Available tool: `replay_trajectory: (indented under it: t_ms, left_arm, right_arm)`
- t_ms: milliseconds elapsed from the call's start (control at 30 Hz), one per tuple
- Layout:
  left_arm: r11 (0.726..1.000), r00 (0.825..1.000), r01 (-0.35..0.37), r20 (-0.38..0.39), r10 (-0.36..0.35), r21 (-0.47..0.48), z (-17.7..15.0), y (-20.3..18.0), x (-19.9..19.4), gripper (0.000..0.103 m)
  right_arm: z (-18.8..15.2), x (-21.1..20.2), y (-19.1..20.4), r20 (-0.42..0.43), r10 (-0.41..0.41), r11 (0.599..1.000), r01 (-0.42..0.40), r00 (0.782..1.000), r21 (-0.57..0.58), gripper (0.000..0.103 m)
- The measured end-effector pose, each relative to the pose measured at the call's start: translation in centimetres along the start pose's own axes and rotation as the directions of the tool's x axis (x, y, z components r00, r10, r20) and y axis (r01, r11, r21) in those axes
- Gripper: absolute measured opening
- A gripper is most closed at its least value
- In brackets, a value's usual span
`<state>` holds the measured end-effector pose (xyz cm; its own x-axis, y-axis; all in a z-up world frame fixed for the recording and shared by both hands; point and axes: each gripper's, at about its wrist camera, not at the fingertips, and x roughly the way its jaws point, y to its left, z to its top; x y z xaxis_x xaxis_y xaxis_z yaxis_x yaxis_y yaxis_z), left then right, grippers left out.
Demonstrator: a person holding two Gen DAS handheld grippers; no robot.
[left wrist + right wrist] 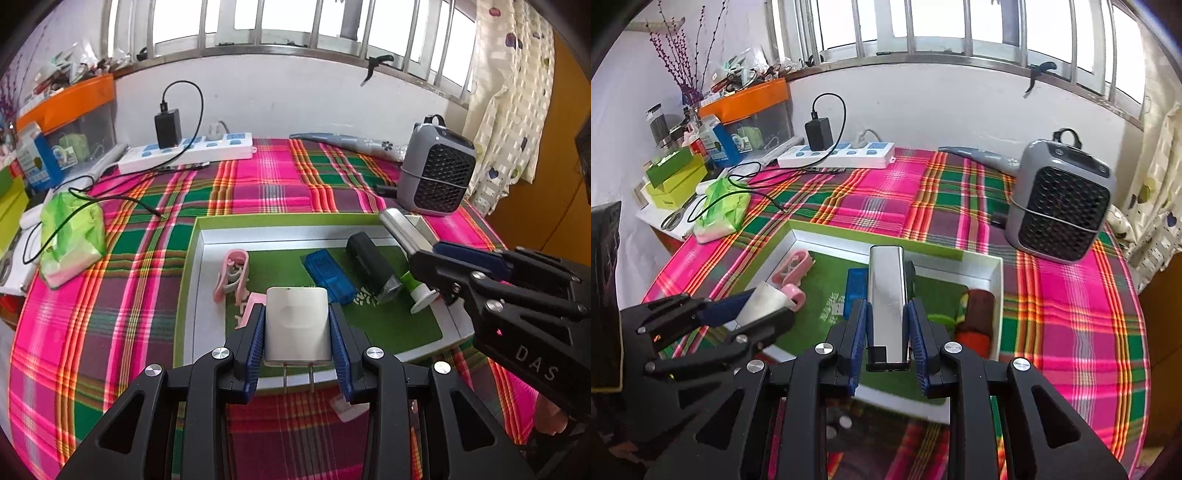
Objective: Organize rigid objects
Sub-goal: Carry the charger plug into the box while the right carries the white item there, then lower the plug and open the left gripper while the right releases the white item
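The white charger (296, 325) sits clamped between the blue pads of the left gripper (297, 343), prongs pointing back toward the camera, above the near edge of the tray (192, 280). The right gripper (887, 328) grips a silver bar (887, 295) in its clenched jaws over the tray's right half. Inside the tray lie a pink clip (232, 273), a blue box (327, 275) and a black cylinder (371, 266). The tray rests on a plaid cloth (258, 184), with a grey heater (436, 166) behind it and a power strip (188, 151) by the wall.
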<state>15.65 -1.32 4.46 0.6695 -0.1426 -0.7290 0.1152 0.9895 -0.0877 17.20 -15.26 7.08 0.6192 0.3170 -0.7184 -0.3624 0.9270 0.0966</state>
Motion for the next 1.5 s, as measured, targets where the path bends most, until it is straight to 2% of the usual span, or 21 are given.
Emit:
replay_trajectory:
  t_ms: [333, 767, 1067, 1500]
  left_arm:
    - [1.000, 0.999, 0.007, -0.032, -0.006, 0.011, 0.1, -0.2, 2.0, 0.032]
    - [1.000, 0.998, -0.009, -0.059, 0.010, 0.017, 0.2, -0.2, 3.5, 0.032]
    - [1.000, 0.995, -0.004, -0.098, 0.005, 0.007, 0.2, -0.1, 4.5, 0.032]
    - [1.000, 0.995, -0.003, -0.096, 0.003, 0.001, 0.3, 0.0, 4.6, 0.032]
  right_arm:
    - [1.5, 3.2, 0.3, -0.061, 0.075, 0.996, -0.077, 0.995, -0.037, 0.025]
    - [2.1, 6.3, 0.0, -0.118, 0.078, 0.996, -0.083, 0.990, -0.041, 0.025]
    - [2.3, 7.2, 0.1, -0.135, 0.087, 0.995, -0.094, 0.987, -0.046, 0.025]
    - [2.5, 7.7, 0.3, -0.146, 0.089, 0.994, -0.097, 0.985, -0.048, 0.025]
